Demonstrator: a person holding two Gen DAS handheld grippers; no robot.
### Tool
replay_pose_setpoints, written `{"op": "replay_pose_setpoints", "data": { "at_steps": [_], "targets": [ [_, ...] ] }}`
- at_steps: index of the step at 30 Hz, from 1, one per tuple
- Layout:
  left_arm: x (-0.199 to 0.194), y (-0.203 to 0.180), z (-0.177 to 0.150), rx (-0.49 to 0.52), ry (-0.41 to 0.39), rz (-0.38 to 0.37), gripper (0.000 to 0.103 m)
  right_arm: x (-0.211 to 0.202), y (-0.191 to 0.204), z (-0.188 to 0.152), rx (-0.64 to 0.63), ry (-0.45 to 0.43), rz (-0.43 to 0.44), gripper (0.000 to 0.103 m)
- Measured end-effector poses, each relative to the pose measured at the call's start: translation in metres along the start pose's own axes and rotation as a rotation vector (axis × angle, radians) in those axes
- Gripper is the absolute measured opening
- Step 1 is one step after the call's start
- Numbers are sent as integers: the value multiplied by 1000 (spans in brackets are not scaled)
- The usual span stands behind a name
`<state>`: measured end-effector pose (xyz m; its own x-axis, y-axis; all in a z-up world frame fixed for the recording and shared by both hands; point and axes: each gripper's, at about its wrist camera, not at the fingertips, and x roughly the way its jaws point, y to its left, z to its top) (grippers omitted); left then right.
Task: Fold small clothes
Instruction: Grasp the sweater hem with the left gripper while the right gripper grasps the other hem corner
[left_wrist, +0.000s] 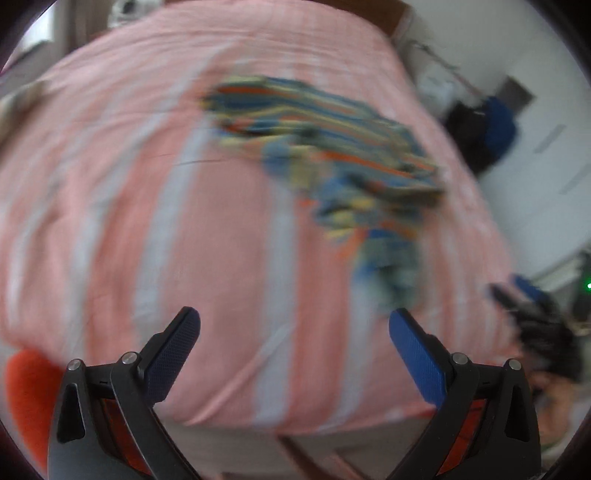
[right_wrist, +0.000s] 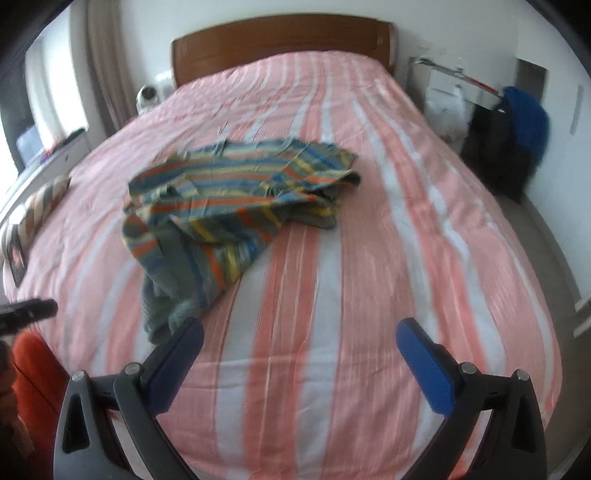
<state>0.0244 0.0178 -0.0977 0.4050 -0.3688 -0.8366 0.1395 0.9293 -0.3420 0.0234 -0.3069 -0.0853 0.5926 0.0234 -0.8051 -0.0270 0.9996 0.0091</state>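
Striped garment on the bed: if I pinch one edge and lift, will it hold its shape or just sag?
The striped garment will probably sag: it lies crumpled in soft overlapping folds, so it looks limp. It seems thin and likely light. It may drag a little on the wrinkled bedspread rather than slide. Both the left gripper and right gripper are open and off it.

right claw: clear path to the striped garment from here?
Probably yes. The right claw is open and empty over the bedspread, and the crumpled striped garment lies ahead and to its left with its near end close to the left finger. Nothing lies between them.
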Motion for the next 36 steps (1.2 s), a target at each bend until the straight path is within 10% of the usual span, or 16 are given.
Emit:
{"op": "replay_pose_setpoints", "data": {
  "at_steps": [6,8,9,10,11,17,20,26,30,33,34,36],
  "targets": [
    [45,-42,44,7,18,-1,100,11,10,-8,27,27,68,102],
    [69,-45,56,-18,51,24,77,12,16,-18,13,43,72,102],
    [84,-45,57,-37,77,38,32,13,16,-19,4,50,72,102],
    [96,-39,57,-61,114,23,10,14,17,-20,-9,56,73,102],
    [101,-30,55,-111,135,-6,8,12,18,-24,-23,55,70,102],
    [24,31,24,-125,99,-116,4,-1,-2,-13,-27,-3,54,102],
    [-10,59,10,-91,86,-43,3,12,-3,2,-13,12,101,102],
    [5,84,-4,-133,110,-19,8,83,28,60,272,188,435,102],
    [1,85,-9,-150,60,-36,49,121,42,81,525,264,508,102],
    [5,79,-14,-114,52,-16,51,150,41,81,724,314,511,101],
    [12,76,-14,-102,62,-9,35,157,40,81,755,323,499,87],
    [26,78,-16,-98,94,8,7,163,34,79,748,320,440,9]
  ]
}}
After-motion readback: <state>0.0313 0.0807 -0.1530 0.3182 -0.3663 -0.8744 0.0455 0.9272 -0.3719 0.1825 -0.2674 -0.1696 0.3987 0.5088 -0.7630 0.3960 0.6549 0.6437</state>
